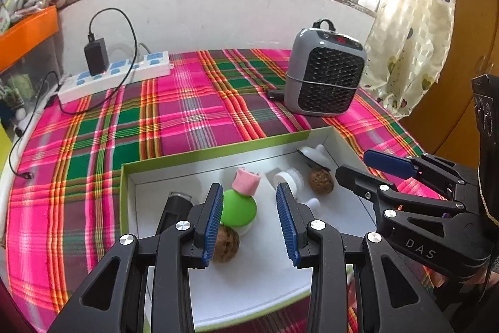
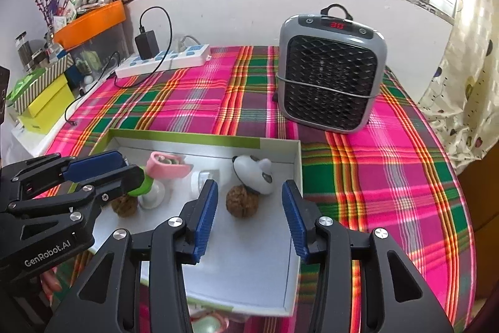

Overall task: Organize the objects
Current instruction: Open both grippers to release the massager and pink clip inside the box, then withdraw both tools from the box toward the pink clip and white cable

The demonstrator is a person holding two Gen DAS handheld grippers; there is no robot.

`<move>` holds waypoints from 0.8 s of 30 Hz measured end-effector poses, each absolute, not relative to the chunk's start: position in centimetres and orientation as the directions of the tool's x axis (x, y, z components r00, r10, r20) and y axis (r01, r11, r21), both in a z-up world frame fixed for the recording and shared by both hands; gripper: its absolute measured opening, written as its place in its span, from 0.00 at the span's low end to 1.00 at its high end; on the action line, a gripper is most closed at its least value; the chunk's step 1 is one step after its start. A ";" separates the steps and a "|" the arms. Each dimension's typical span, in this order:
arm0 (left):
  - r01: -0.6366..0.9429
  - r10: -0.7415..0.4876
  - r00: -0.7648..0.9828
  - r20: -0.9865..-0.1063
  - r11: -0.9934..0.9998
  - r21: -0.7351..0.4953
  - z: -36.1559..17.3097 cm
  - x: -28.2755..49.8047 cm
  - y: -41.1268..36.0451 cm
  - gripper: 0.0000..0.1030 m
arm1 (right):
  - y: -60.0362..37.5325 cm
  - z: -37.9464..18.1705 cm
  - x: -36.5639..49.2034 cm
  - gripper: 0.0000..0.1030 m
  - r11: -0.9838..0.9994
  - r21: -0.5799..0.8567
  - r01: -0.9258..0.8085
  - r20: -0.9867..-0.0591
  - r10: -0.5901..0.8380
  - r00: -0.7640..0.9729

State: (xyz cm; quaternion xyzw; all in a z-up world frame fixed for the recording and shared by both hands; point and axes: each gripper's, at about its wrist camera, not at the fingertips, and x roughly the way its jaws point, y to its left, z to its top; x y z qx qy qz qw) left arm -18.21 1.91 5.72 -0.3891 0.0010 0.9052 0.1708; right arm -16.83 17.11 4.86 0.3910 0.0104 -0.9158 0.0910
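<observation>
A shallow white box with a green rim [image 1: 215,150] [image 2: 187,137] lies on the plaid cloth. In it are a green and pink toy [image 1: 238,205] [image 2: 165,166], two walnuts [image 1: 225,242] [image 1: 321,180] [image 2: 241,202], a black cylinder [image 1: 174,205], a white cap [image 1: 288,178] and a white panda-like toy [image 2: 254,172]. My left gripper [image 1: 251,223] is open and empty over the box, the green toy between its fingers' line. My right gripper [image 2: 249,220] is open and empty, with a walnut just ahead of it.
A grey fan heater [image 1: 326,72] [image 2: 332,72] stands behind the box. A white power strip with a black charger [image 1: 115,74] [image 2: 162,60] lies at the back left. Boxes and an orange bin [image 2: 90,22] sit left. A curtain [image 1: 411,21] hangs right.
</observation>
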 end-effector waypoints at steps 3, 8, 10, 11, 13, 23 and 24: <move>-0.311 0.315 -0.645 -0.696 -0.940 -0.137 6.0 -17.2 1.7 0.32 | 17.3 5.2 -15.7 0.43 -0.984 0.053 0.169 -0.708 -0.156 -0.688; -0.307 0.311 -0.663 -0.681 -0.943 -0.132 6.5 -15.1 1.1 0.32 | 17.7 5.5 -13.4 0.44 -0.987 0.058 0.147 -0.695 -0.146 -0.704; -0.306 0.314 -0.665 -0.678 -0.942 -0.137 6.6 -14.4 1.0 0.32 | 17.8 5.5 -12.3 0.44 -0.988 0.067 0.139 -0.691 -0.146 -0.708; -0.307 0.316 -0.668 -0.673 -0.942 -0.138 6.7 -14.0 1.0 0.32 | 17.8 5.5 -11.9 0.44 -0.988 0.068 0.138 -0.689 -0.147 -0.709; -0.312 0.325 -0.670 -0.667 -0.939 -0.143 6.8 -13.2 0.8 0.32 | 17.8 5.4 -10.8 0.45 -0.989 0.067 0.136 -0.690 -0.144 -0.709; -0.381 0.389 -0.639 -0.664 -0.910 -0.166 6.4 -9.7 1.5 0.32 | 18.6 4.2 -7.3 0.49 -0.993 0.071 0.092 -0.706 -0.115 -0.699; -0.395 0.401 -0.628 -0.667 -0.903 -0.171 6.2 -9.4 1.7 0.32 | 18.8 4.0 -7.0 0.49 -0.994 0.070 0.086 -0.708 -0.110 -0.697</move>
